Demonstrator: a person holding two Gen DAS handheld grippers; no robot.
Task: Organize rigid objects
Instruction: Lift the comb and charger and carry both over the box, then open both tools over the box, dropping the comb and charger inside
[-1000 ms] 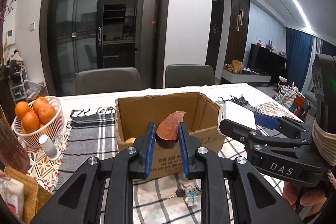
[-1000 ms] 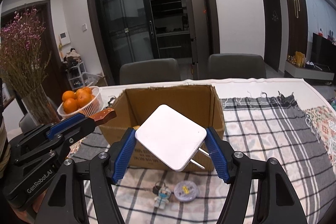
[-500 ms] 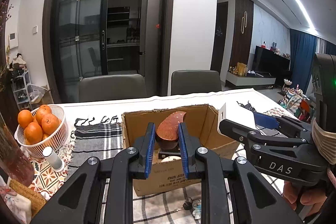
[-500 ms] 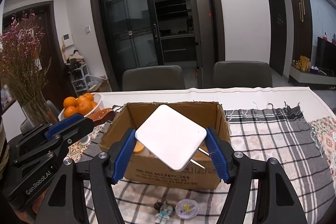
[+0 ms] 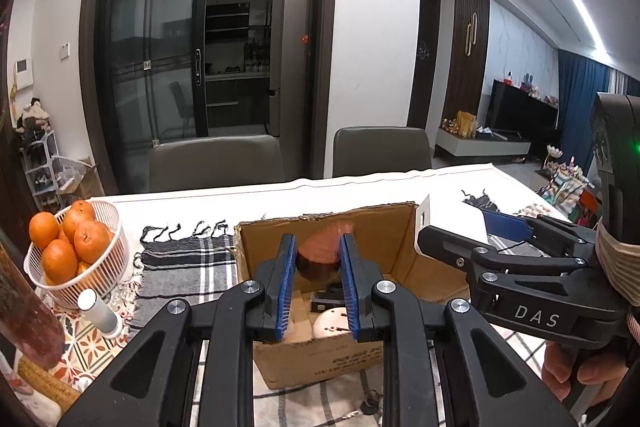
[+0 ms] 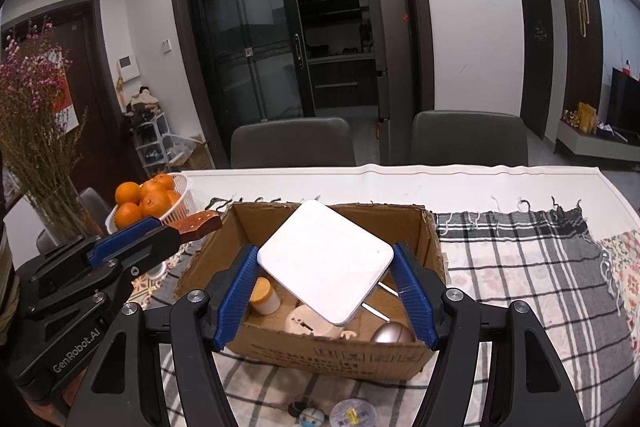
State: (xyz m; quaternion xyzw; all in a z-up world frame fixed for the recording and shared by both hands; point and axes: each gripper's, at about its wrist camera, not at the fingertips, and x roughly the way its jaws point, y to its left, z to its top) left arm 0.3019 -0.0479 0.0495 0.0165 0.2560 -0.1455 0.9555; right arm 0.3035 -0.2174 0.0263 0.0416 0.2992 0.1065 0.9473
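Observation:
An open cardboard box (image 6: pixel 332 351) stands on the checked cloth and also shows in the left wrist view (image 5: pixel 332 359). My left gripper (image 5: pixel 318 267) is shut on a reddish-brown wooden piece (image 5: pixel 324 251), held above the box's left part; the piece also shows in the right wrist view (image 6: pixel 198 223). My right gripper (image 6: pixel 326 279) is shut on a flat white square charger (image 6: pixel 324 263) with metal prongs, tilted over the box's opening. Inside the box lie a small jar with an orange lid (image 6: pixel 264 293), a round white disc (image 6: pixel 306 323) and a bronze oval thing (image 6: pixel 392 333).
A white basket of oranges (image 5: pixel 72 251) and a small white cylinder (image 5: pixel 100 313) stand left of the box. A vase of dried flowers (image 6: pixel 36 147) is at the far left. A small figure keychain (image 6: pixel 310 415) and a round disc (image 6: pixel 352 413) lie before the box. Two chairs stand behind the table.
Both grippers have moved forward and over the box with their objects. The box's inside now shows below them.

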